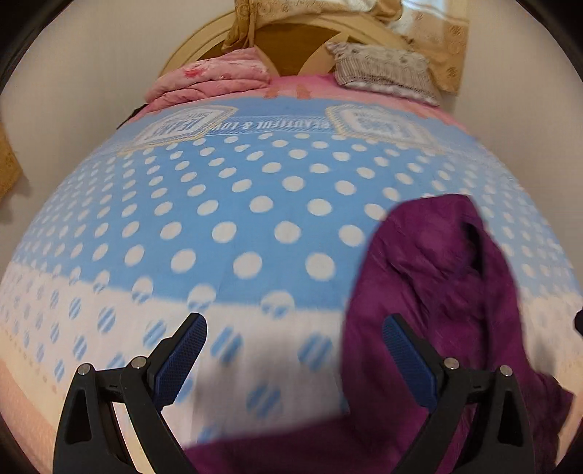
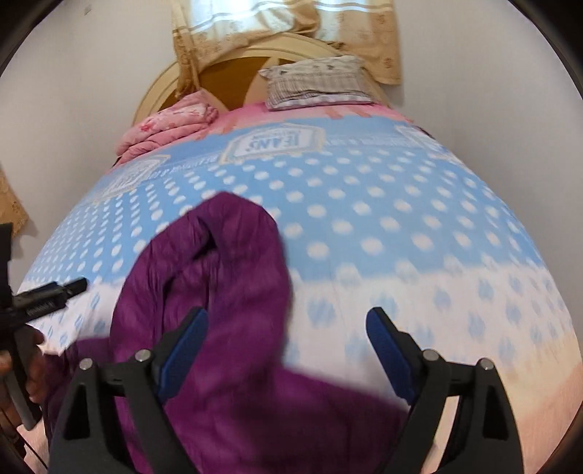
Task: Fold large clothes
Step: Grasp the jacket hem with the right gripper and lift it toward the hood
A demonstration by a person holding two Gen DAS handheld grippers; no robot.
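Observation:
A crumpled purple garment (image 1: pixel 437 291) lies on the near part of the bed, to the right in the left wrist view and to the left and below in the right wrist view (image 2: pixel 226 291). My left gripper (image 1: pixel 294 328) is open and empty above the bed, the garment under its right finger. My right gripper (image 2: pixel 288 324) is open and empty, hovering over the garment's near edge. The left gripper (image 2: pixel 54 290) also shows at the left edge of the right wrist view.
The bed has a blue cover with white dots (image 1: pixel 255 189). A folded pink quilt (image 1: pixel 215 78) and a grey pillow (image 1: pixel 382 69) lie at the headboard (image 1: pixel 204 40). Walls stand close on both sides; curtains (image 2: pixel 284 22) hang behind.

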